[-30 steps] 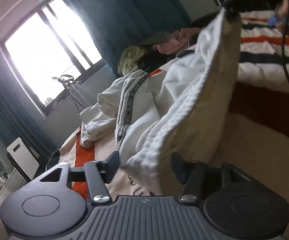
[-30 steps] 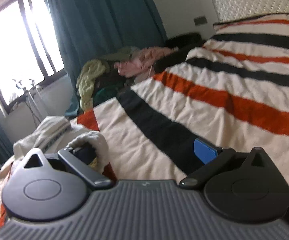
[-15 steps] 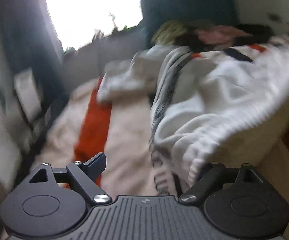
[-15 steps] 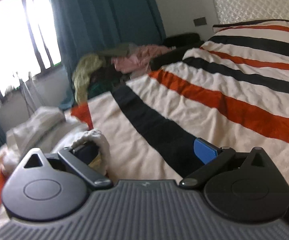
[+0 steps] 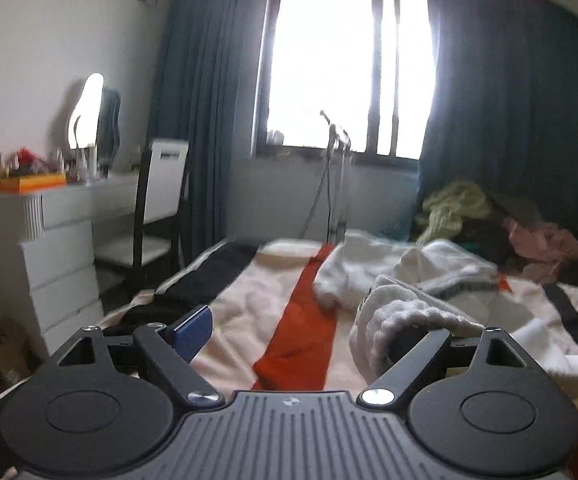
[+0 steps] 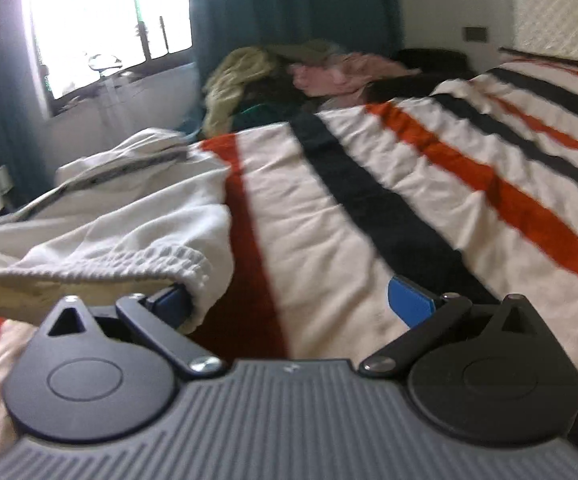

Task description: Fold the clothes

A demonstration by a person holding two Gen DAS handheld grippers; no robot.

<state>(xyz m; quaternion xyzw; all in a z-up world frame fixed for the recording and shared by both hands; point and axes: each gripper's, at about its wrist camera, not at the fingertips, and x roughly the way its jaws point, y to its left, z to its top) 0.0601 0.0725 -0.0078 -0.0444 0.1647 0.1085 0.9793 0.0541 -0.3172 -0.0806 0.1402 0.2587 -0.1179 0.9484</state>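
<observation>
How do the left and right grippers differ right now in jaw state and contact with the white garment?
Left gripper: the white ribbed-hem garment drapes over its right finger, while its left, blue-padded finger is bare. Right gripper: the garment's hem lies over its left finger, and its right blue pad is bare. Shared: both are open, low over the striped orange, black and cream blanket, neither clamping cloth.

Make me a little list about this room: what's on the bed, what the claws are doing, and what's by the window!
bed cover: striped blanket, cream, orange and black
garment: white sweatshirt, crumpled on the blanket
left claw: open, cloth draped on one finger
right claw: open, ribbed hem over one finger
by window: blue curtains, clothes pile
side: white dresser, chair
</observation>
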